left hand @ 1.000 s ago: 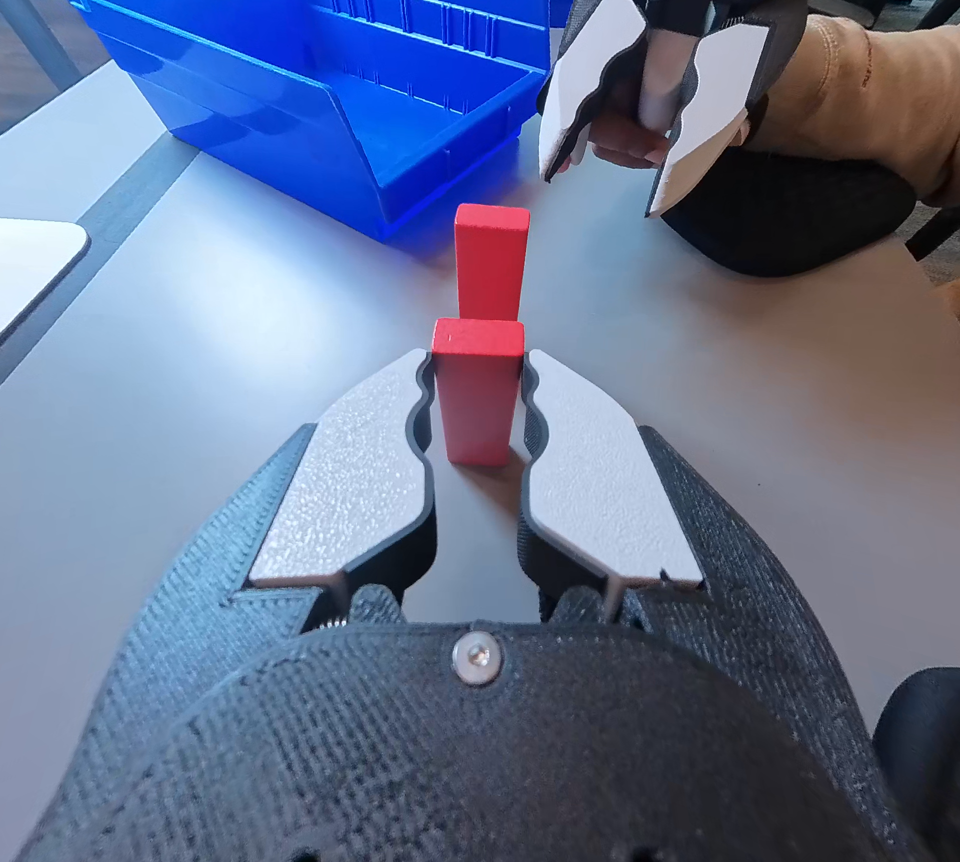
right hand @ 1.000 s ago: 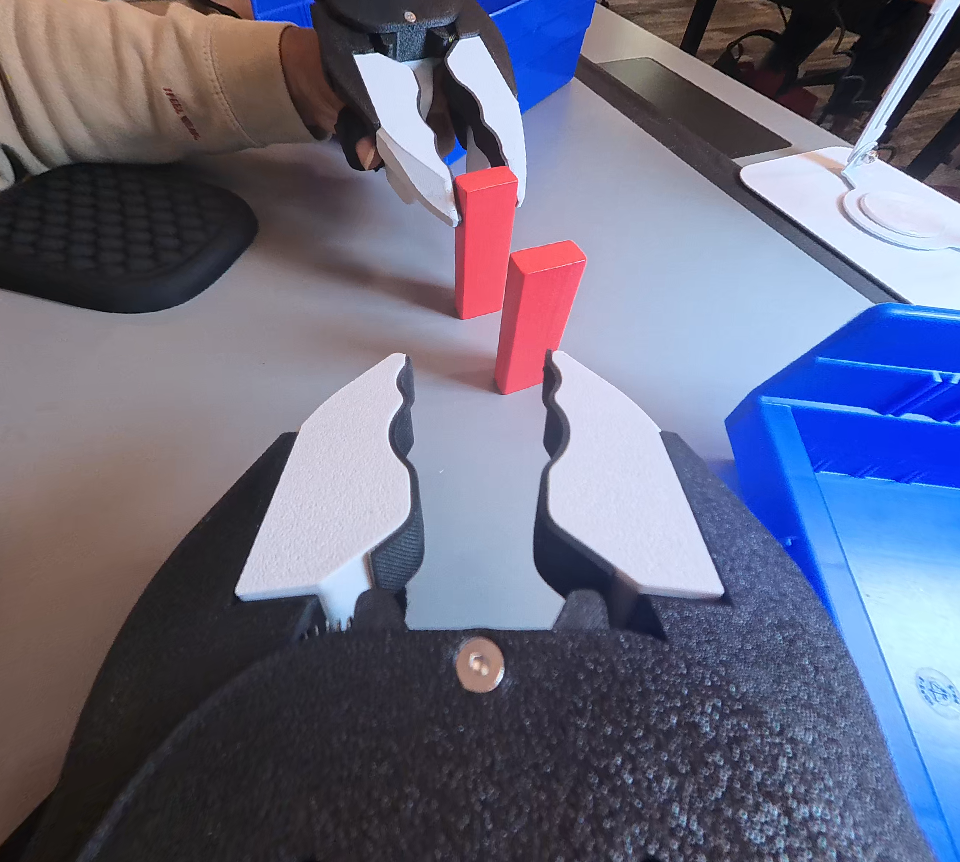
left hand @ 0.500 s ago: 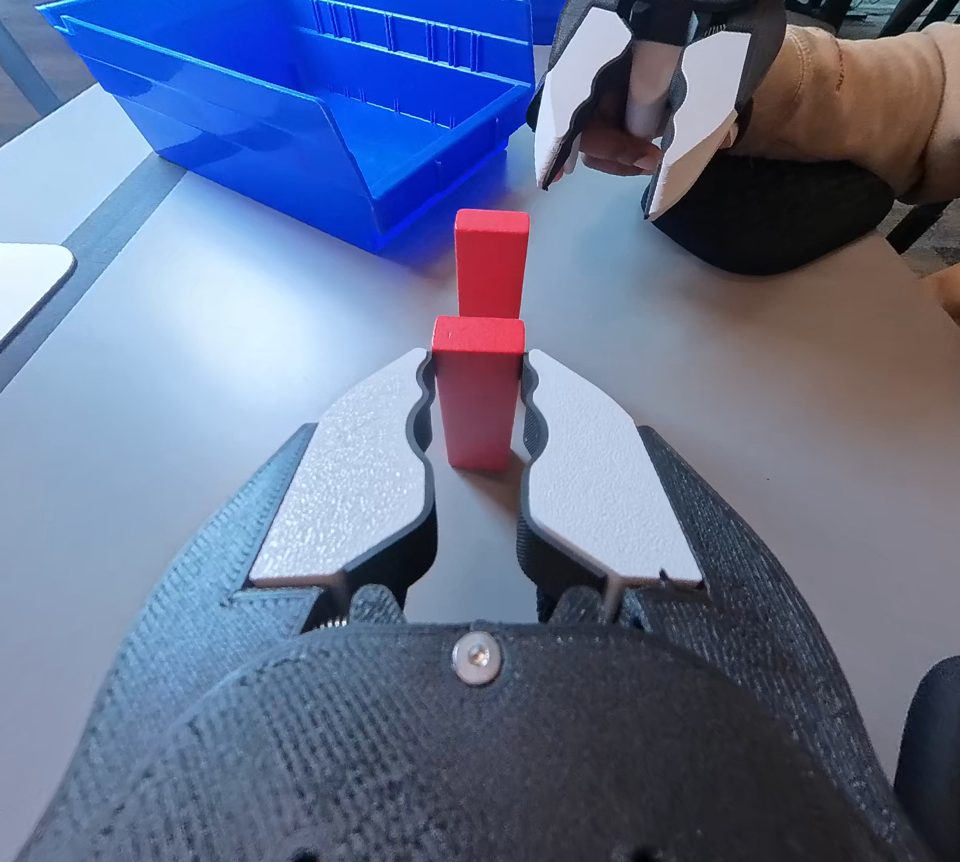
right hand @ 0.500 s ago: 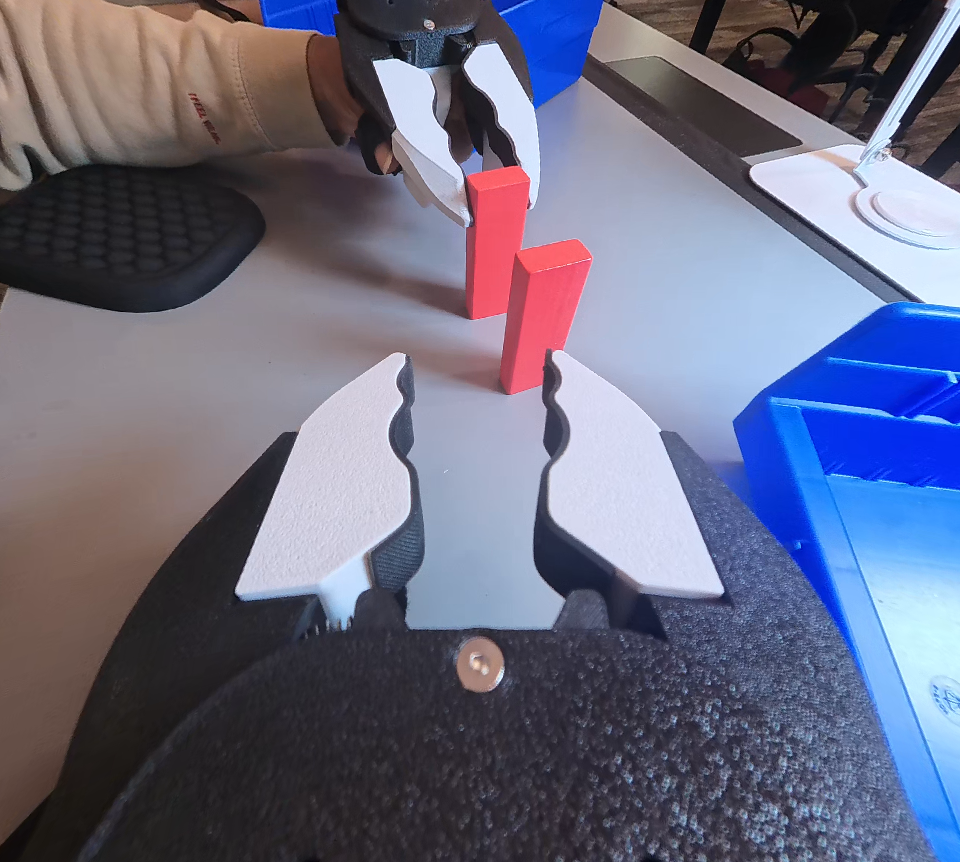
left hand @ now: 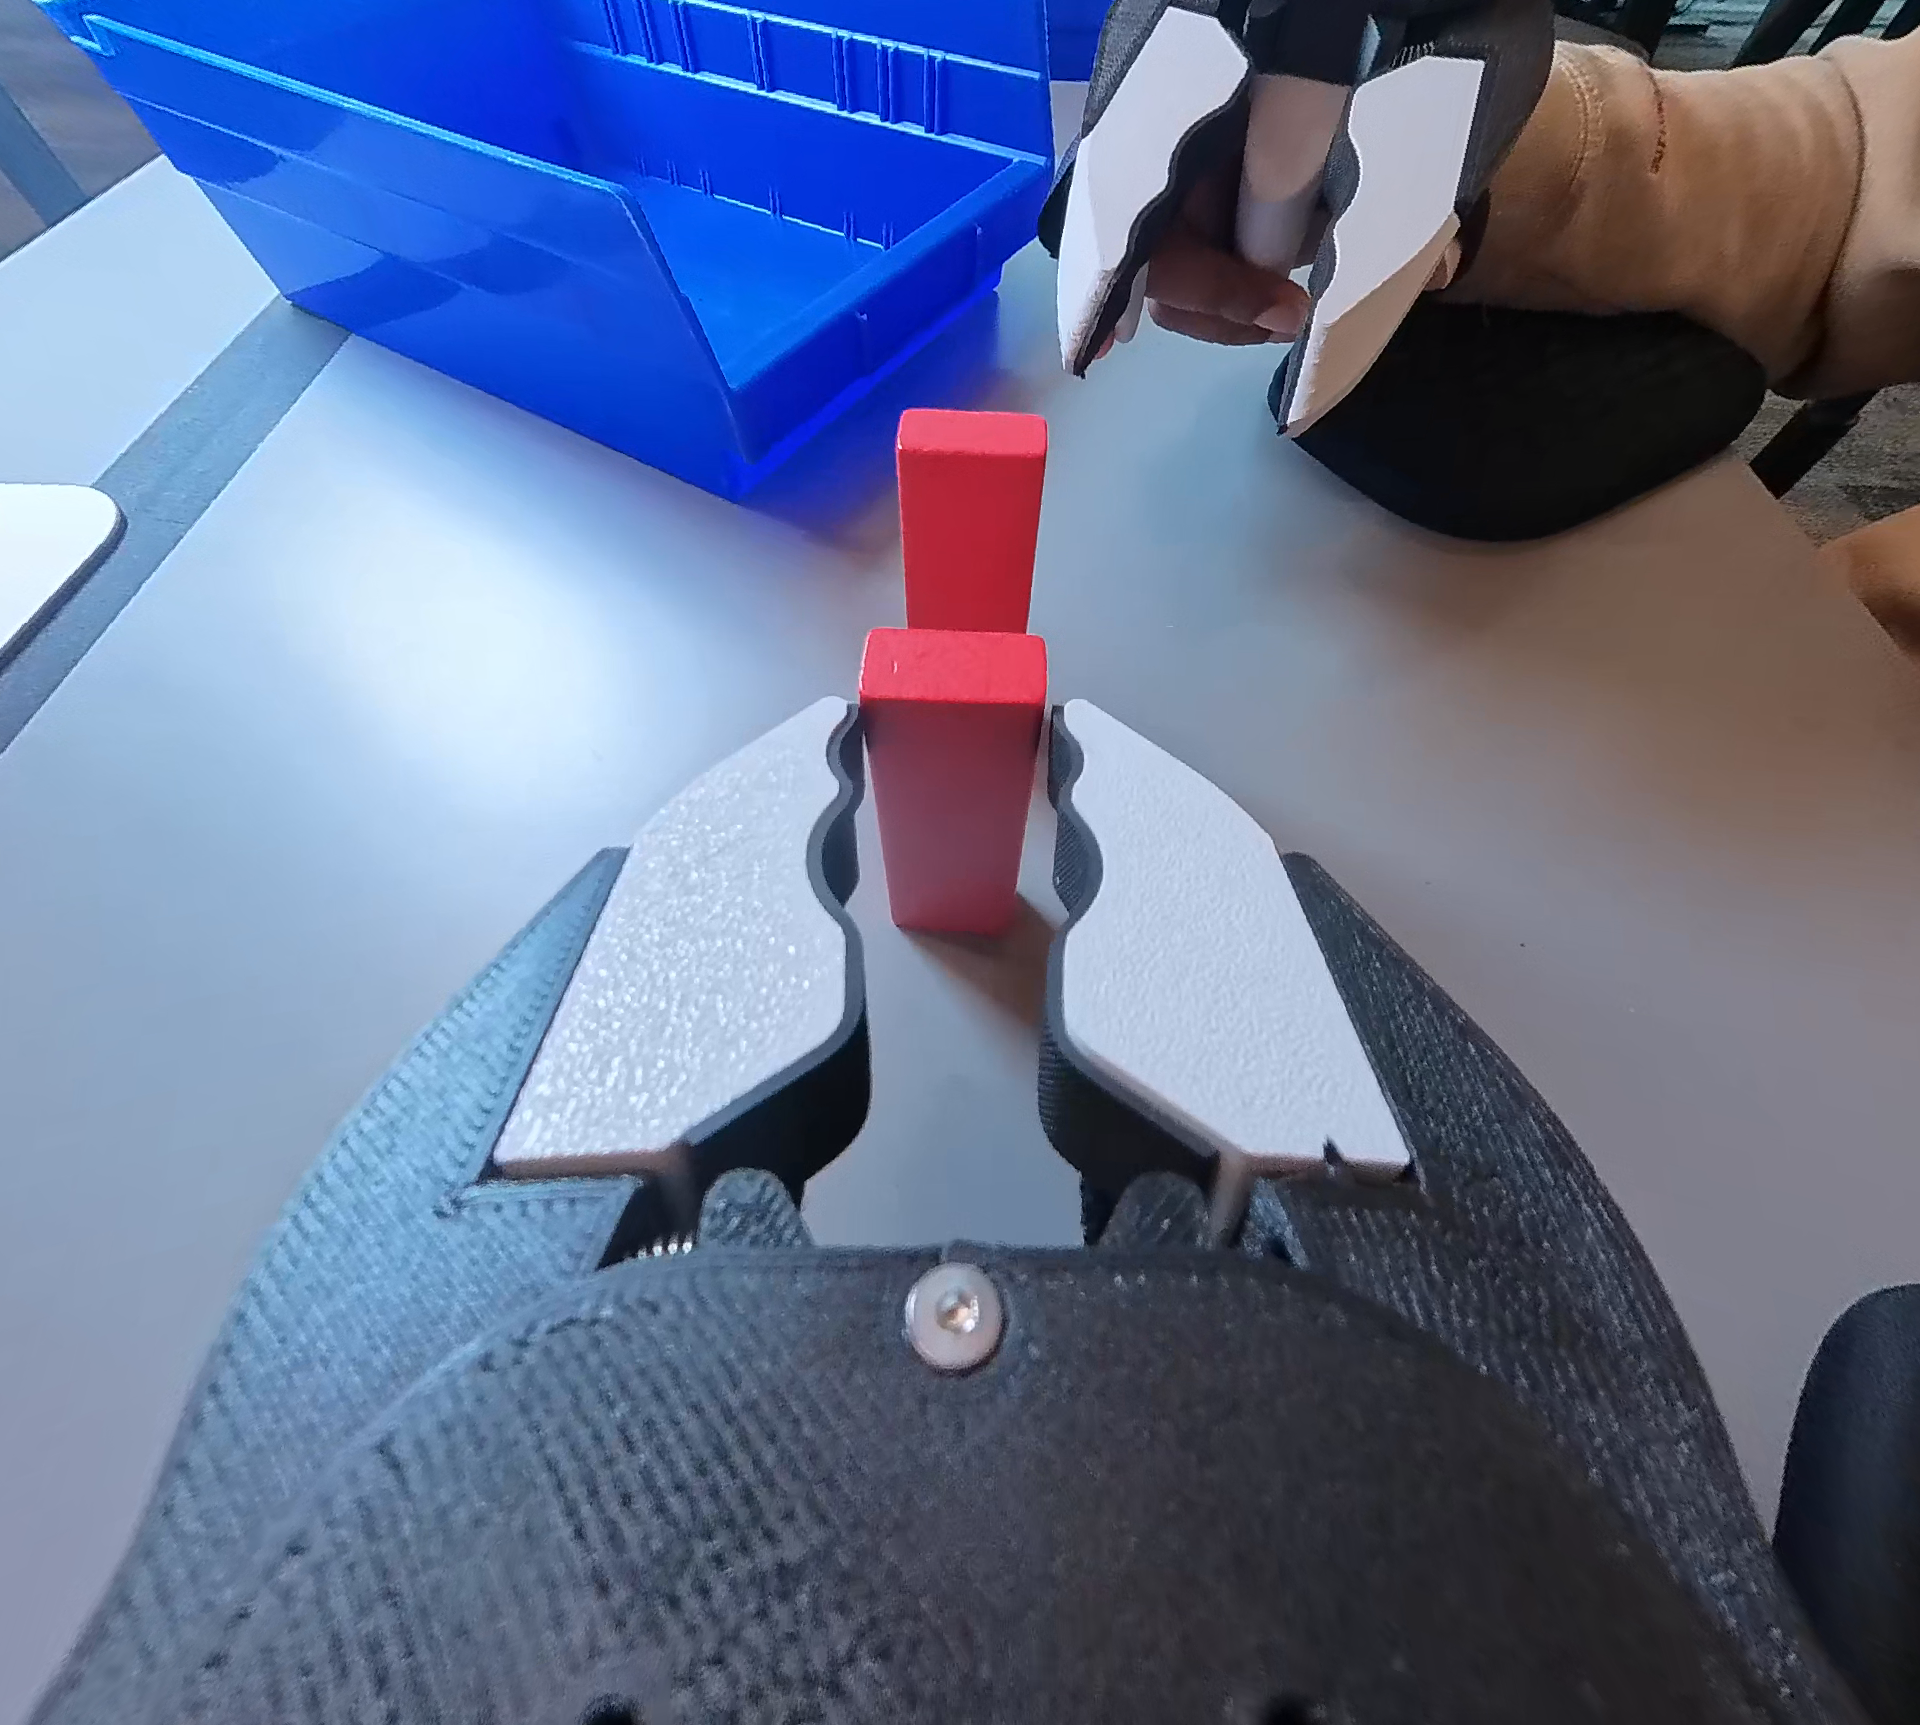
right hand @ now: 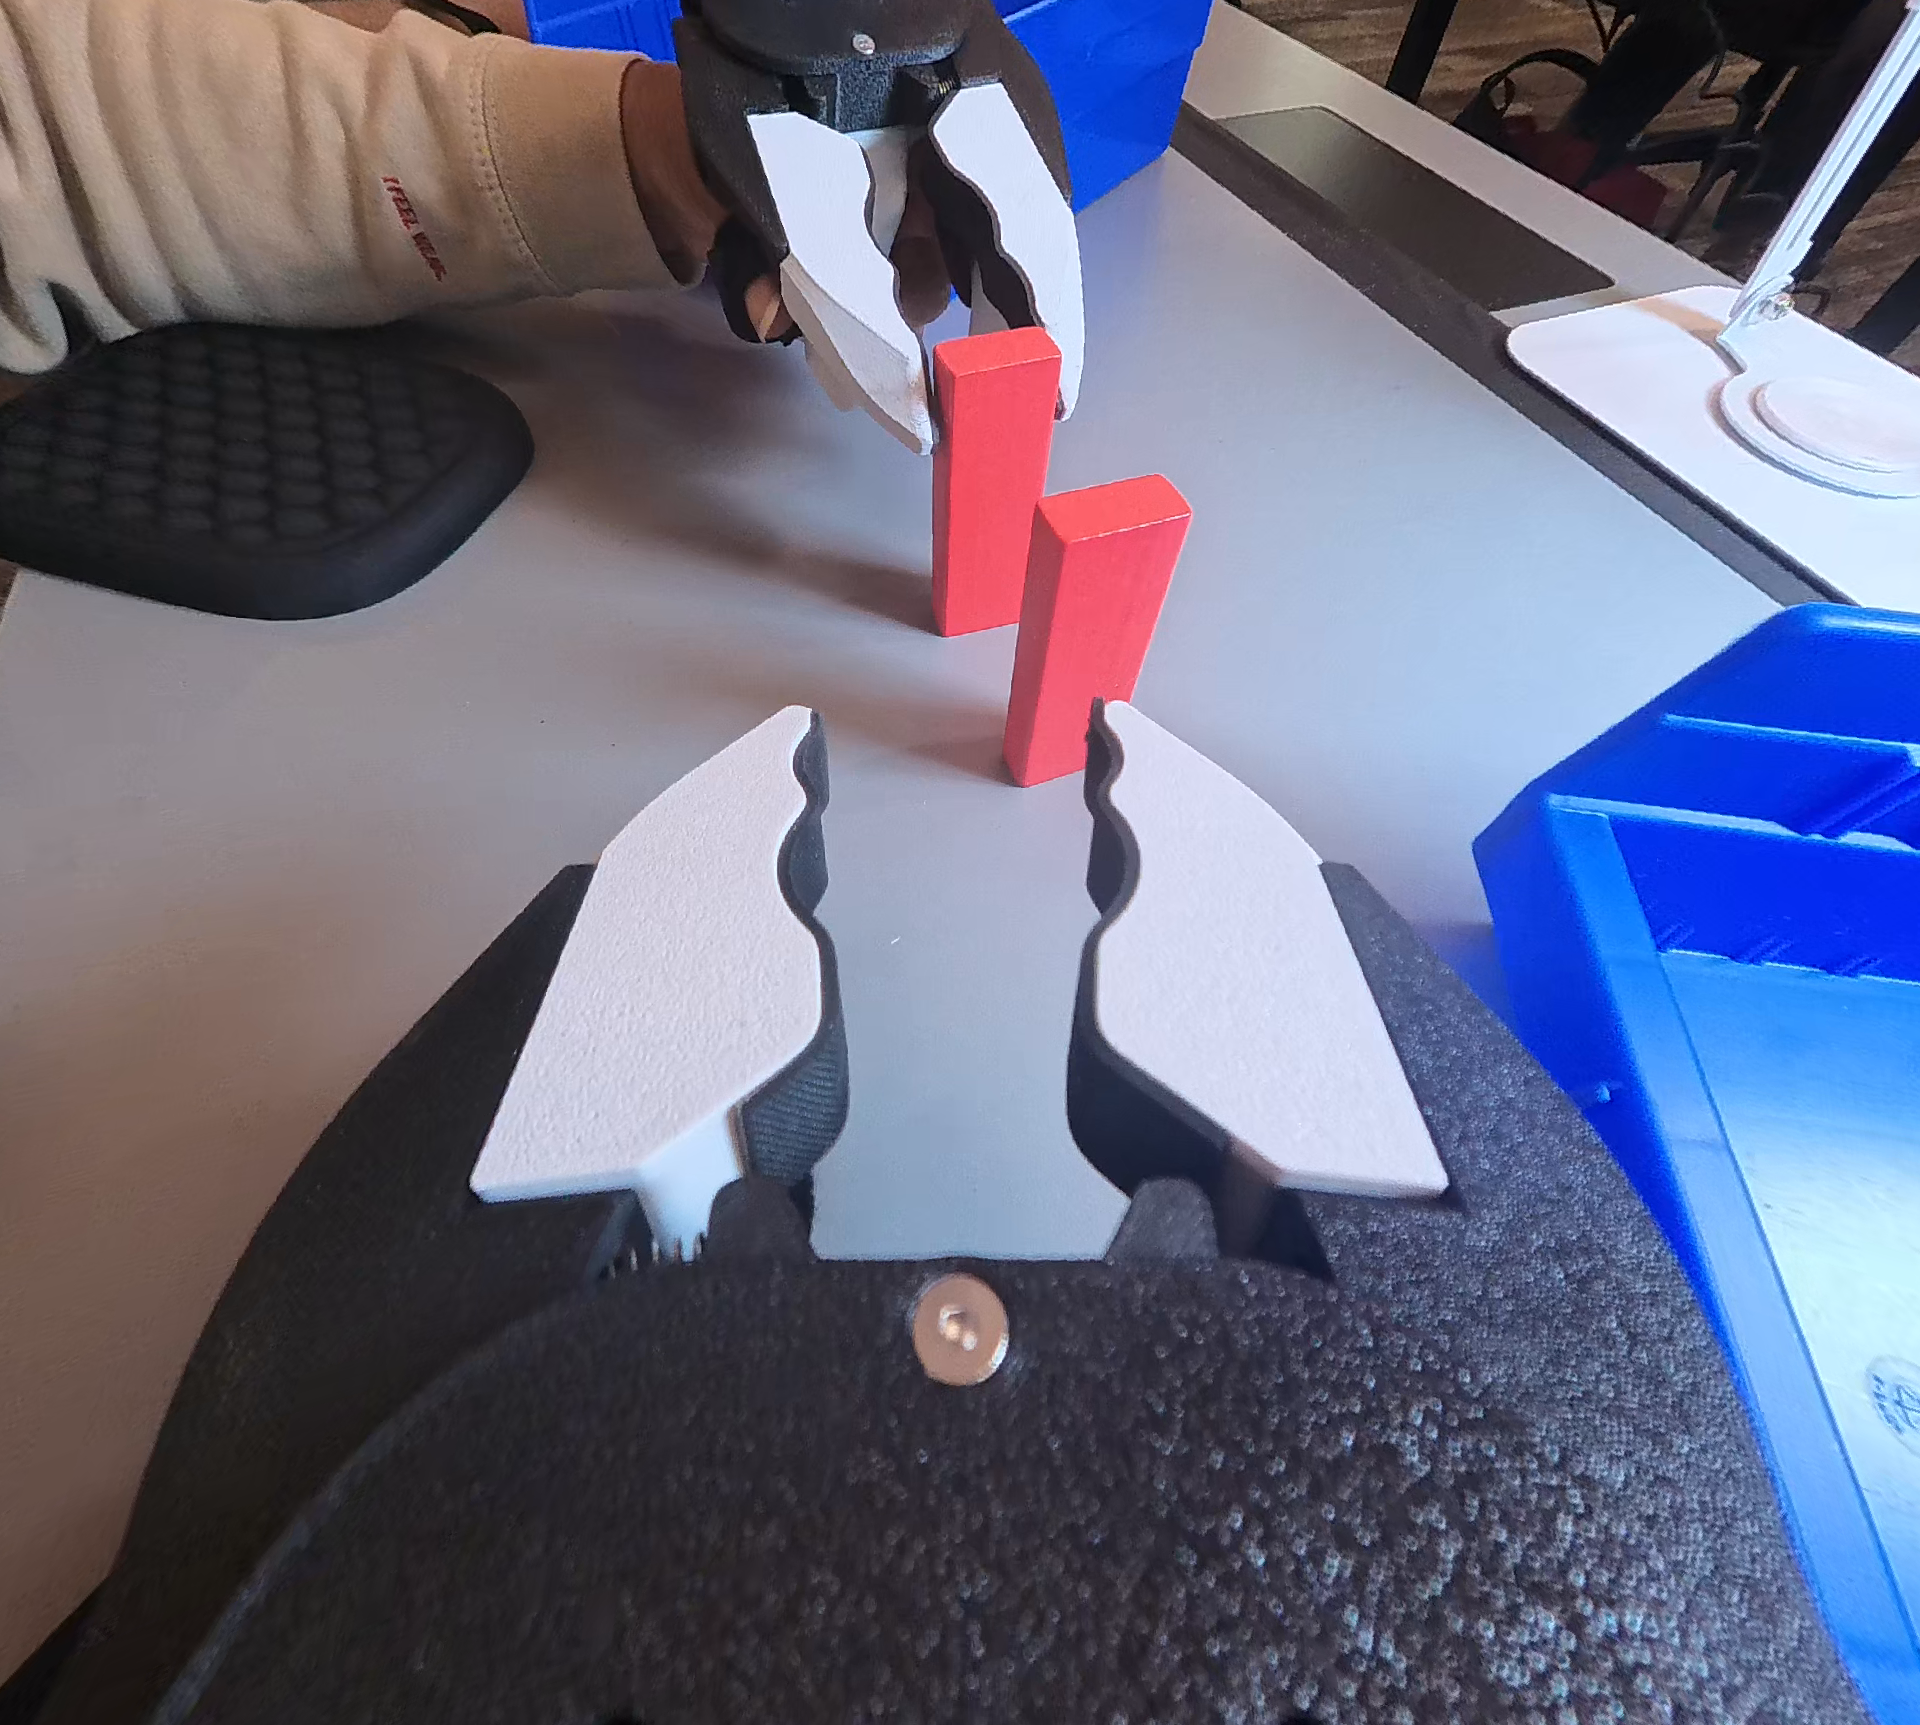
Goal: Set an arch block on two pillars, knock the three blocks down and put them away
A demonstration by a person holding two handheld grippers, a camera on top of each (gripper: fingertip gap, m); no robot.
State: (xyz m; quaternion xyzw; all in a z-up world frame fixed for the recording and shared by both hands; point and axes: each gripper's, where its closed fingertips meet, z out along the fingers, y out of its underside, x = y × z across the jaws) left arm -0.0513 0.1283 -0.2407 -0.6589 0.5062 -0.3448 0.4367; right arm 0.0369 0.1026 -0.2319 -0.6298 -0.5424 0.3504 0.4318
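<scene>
Two red pillars stand upright on the grey tabletop (left hand: pixel 416 688), close together but apart, and no arch block shows in either view, so by my reading the task is early: the pillars are placed, the arch is yet to be set on them, and the knocking down and putting away are all left. The left gripper (left hand: pixel 951 725) has its fingers around the top of the near pillar (left hand: pixel 951 802); a thin gap shows on one side at least, so I cannot tell whether they grip it or have just let go. The far pillar (left hand: pixel 971 532) stands just behind it, toward the blue bin (left hand: pixel 582 148), which looks empty. The right gripper (right hand: pixel 956 730) hangs with its fingers moderately parted and nothing between them, one finger just beside the foot of that second pillar. A black pad (right hand: pixel 249 470) lies off to the side.
</scene>
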